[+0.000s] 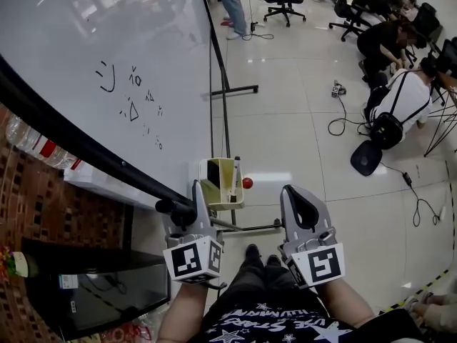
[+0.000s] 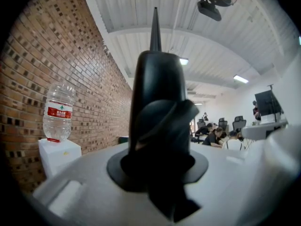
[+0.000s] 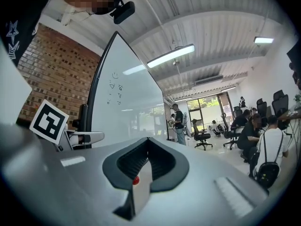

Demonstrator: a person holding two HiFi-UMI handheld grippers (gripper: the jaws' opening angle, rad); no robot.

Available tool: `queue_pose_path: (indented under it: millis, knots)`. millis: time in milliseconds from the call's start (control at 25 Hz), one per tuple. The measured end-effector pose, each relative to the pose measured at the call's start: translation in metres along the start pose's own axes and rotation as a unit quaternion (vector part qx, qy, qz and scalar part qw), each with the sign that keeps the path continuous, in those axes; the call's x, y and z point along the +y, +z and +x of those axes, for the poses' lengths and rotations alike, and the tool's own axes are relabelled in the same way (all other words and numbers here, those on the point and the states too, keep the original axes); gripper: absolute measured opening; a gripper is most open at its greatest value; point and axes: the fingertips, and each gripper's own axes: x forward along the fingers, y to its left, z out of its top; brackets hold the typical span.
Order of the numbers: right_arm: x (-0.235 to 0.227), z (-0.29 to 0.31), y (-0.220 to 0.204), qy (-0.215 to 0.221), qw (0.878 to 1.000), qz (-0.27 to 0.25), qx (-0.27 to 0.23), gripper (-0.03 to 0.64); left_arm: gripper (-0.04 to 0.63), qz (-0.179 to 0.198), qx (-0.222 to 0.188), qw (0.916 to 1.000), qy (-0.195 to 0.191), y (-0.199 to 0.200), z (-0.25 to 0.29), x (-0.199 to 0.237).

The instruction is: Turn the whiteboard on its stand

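**Head view.** The whiteboard (image 1: 143, 41) fills the upper left of the frame, its white face bearing small drawings. Its black frame edge (image 1: 86, 138) runs from the left border down to frame centre. There the left tongs (image 1: 198, 188) meet it. The right tongs (image 1: 290, 190) sit right of centre, apart from the board. The stand (image 1: 223, 113) shows at upper centre.

**Left gripper view.** A black piece of the frame stands between the tongs and fills their hollow, and a thin edge rises straight up from it. The tongs are closed narrowly on the frame. A water bottle (image 2: 59, 112) stands at left.

**Right gripper view.** The tips are together, with nothing between them. The board rises at frame left, with the left tongs on its edge.

**Assessment.** The board lies to the left of both tongs, and the held edge stands roughly upright. The left hand is on the board, so any turn is likely to be driven from there. The right hand would have to cross leftward to reach the board.
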Motion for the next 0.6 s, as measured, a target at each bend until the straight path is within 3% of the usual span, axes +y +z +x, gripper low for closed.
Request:
queue_pose_path:
  millis: [240, 400, 600]
  knots:
    - [0.019, -0.023, 0.001, -0.02, 1.0, -0.011, -0.014, 0.008, 0.121, 0.001, -0.002, 1.0, 0.002, 0.002, -0.036, 0.014]
    - [0.042, -0.061, -0.008, -0.042, 0.999, -0.008, -0.004, 0.008, 0.138, 0.002, -0.007, 0.9998, -0.018, 0.006, -0.083, 0.013]
    - [0.091, -0.102, -0.013, -0.047, 0.999, -0.023, -0.008, 0.008, 0.144, -0.007, -0.014, 0.9995, -0.028, 0.008, -0.138, 0.022]
